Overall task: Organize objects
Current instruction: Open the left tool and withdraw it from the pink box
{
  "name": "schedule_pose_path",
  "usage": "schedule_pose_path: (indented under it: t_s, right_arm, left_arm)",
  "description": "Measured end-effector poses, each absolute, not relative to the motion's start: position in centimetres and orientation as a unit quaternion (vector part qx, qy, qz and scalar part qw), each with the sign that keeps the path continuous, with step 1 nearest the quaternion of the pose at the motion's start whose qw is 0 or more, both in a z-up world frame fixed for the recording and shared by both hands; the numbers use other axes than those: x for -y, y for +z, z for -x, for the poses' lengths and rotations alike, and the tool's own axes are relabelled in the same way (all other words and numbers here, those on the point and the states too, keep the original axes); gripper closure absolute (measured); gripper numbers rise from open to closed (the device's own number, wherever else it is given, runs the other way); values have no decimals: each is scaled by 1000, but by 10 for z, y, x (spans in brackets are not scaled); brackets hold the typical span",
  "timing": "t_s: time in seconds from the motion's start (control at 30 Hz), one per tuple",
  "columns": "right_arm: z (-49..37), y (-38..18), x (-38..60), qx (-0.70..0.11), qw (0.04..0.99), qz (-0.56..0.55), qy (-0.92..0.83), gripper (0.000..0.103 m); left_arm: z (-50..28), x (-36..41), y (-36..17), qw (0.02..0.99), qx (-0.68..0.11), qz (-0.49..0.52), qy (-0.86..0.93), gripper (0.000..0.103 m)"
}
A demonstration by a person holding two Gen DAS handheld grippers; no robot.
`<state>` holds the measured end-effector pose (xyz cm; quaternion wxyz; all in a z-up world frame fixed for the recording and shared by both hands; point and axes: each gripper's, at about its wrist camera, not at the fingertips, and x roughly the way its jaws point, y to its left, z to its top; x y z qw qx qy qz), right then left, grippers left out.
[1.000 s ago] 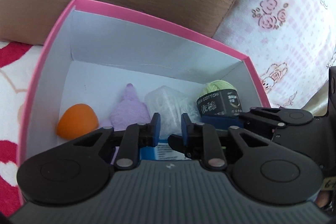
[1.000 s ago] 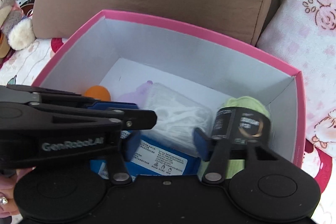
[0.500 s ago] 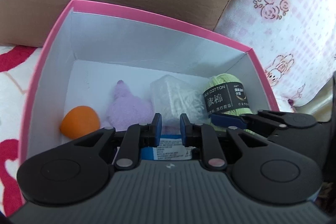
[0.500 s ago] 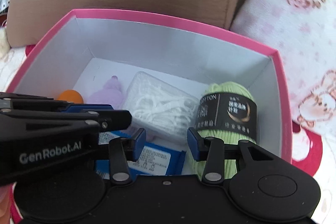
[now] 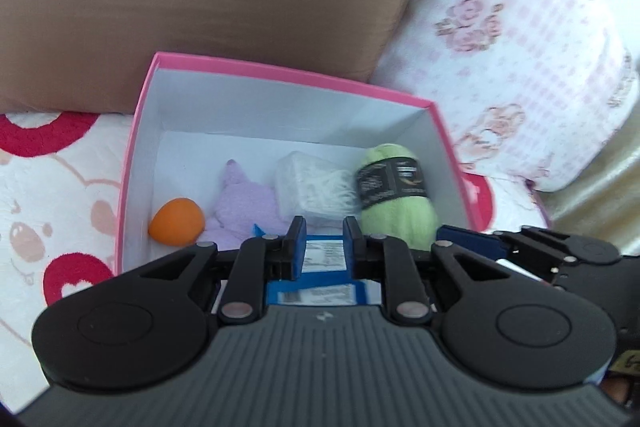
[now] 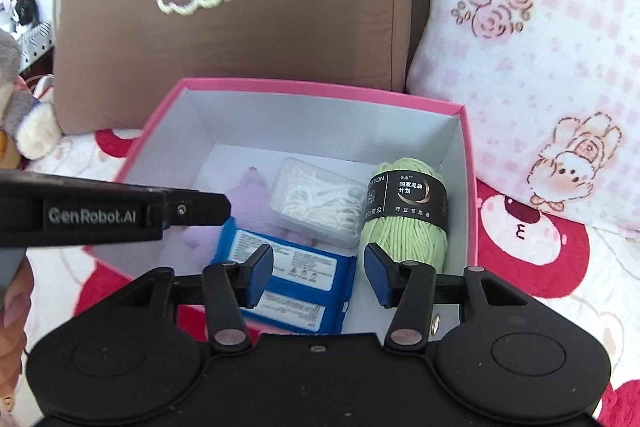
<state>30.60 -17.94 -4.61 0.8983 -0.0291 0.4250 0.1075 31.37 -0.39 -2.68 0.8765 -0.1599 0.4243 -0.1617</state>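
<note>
Left wrist view: the left gripper (image 5: 321,241) hovers over the pink box (image 5: 288,74), fingers closed on nothing.

Right wrist view: the right gripper (image 6: 319,275) is empty, fingers opening above the blue packets (image 6: 296,267); the green yarn (image 6: 404,211) sits inside the box.

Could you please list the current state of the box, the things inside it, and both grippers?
Pink box: open, no lid on.
Green yarn: inside, lying at the right wall, label band on.
Clear plastic case: closed, inside.
Blue packets: stacked flat, near side.
Purple plush: lying inside.
Orange ball: resting at the left wall.
Left gripper: shut, empty.
Right gripper: opening, nothing between its fingers.
</note>
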Motion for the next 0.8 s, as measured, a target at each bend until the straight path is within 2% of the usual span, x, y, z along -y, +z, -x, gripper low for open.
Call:
schedule_pose_path:
  t_s: [0.23,0.33,0.53,0.63,0.8]
  right_arm:
    - [-276,-11,177,-414,901,21,125,47]
    - [-258,5,174,-406,904,33,134,46]
    - [-218,38,178,-391,909,38,139,46]
    - [-201,51,178,-384,912,38,141,44]
    - [-175,67,178,-381,912,36,146,43]
  left_arm:
    - [-283,1,25,883,-422,122,-164,81]
    - [-267,-1,47,883,-423,112,-172,70]
    - [-234,-5,80,878,-441,78,-168,69]
    - [-217,-5,92,878,-440,71,-176,64]
    - [-189,-5,106,872,-447,66,-190,62]
